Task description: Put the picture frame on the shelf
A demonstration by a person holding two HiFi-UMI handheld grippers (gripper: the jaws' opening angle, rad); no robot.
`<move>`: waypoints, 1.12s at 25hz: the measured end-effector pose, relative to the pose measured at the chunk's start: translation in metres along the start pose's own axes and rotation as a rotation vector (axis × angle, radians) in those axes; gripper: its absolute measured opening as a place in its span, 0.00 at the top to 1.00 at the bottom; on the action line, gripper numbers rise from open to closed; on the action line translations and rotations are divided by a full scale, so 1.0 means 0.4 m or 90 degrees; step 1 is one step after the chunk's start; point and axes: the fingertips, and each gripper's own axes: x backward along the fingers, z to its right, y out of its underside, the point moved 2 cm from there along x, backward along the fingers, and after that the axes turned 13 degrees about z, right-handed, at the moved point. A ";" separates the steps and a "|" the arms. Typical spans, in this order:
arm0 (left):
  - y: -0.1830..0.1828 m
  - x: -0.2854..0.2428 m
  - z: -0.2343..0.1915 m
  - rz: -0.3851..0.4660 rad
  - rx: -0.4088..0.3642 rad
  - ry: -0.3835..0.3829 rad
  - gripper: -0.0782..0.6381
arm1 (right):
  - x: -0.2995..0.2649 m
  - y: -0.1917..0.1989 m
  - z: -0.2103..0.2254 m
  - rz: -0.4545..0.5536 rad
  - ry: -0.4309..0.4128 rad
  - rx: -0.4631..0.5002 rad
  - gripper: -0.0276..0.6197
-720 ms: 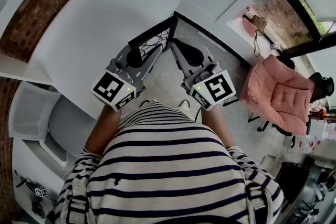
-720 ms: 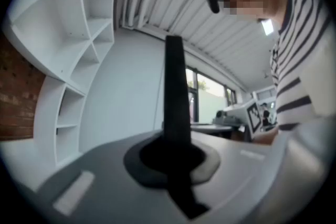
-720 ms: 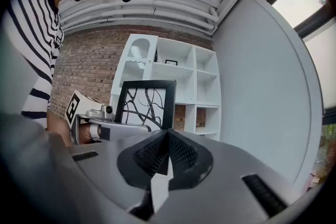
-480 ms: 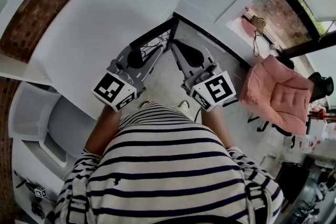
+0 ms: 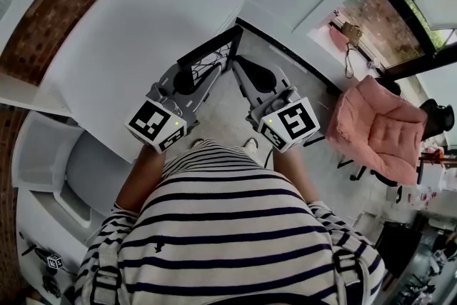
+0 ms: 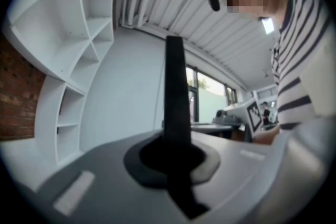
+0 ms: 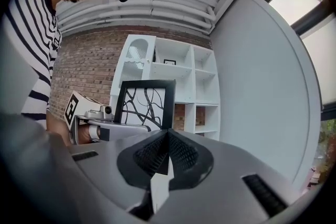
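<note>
Left gripper: my jaws are clamped on the picture frame. In the left gripper view the frame shows edge-on, as a black bar rising upright out of the jaw hollow. From the right gripper view, the left gripper takes the frame low on its left side.

Right gripper: jaws drawn together, ribbed pads meeting on a centre line. The frame's lower right corner sits right at their tips. Whether the tips nip that corner or only stand just beside it, I cannot tell.

Picture frame: black border, white panel with a dark branching pattern. It is held upright in the air in front of my striped shirt, between the two grippers. In the head view it stands over the floor, just beside the edge of the white table.

Shelf: white unit of open compartments against the brick wall, well apart from the frame. A small dark-edged item sits in one upper compartment; its detail is too small to read.

Surroundings: pink chair on my right, clear of both grippers.
</note>
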 end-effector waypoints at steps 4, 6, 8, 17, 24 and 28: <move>0.003 0.002 -0.005 -0.004 0.000 -0.003 0.87 | -0.003 0.006 -0.001 0.005 0.004 -0.006 0.95; 0.002 0.003 -0.008 -0.002 0.004 -0.003 0.87 | -0.005 0.005 -0.001 0.010 0.003 -0.012 0.95; 0.003 0.003 -0.009 0.002 0.007 -0.002 0.87 | -0.006 0.005 -0.004 0.012 0.001 -0.016 0.94; 0.028 0.016 -0.023 -0.006 0.026 0.002 0.87 | -0.014 0.035 -0.012 -0.018 0.008 -0.011 0.94; 0.047 0.002 -0.034 -0.005 0.044 0.009 0.87 | -0.017 0.049 0.009 -0.040 0.017 -0.017 0.94; 0.066 -0.021 -0.055 -0.008 0.052 0.004 0.87 | -0.030 0.065 0.040 -0.050 0.012 -0.024 0.94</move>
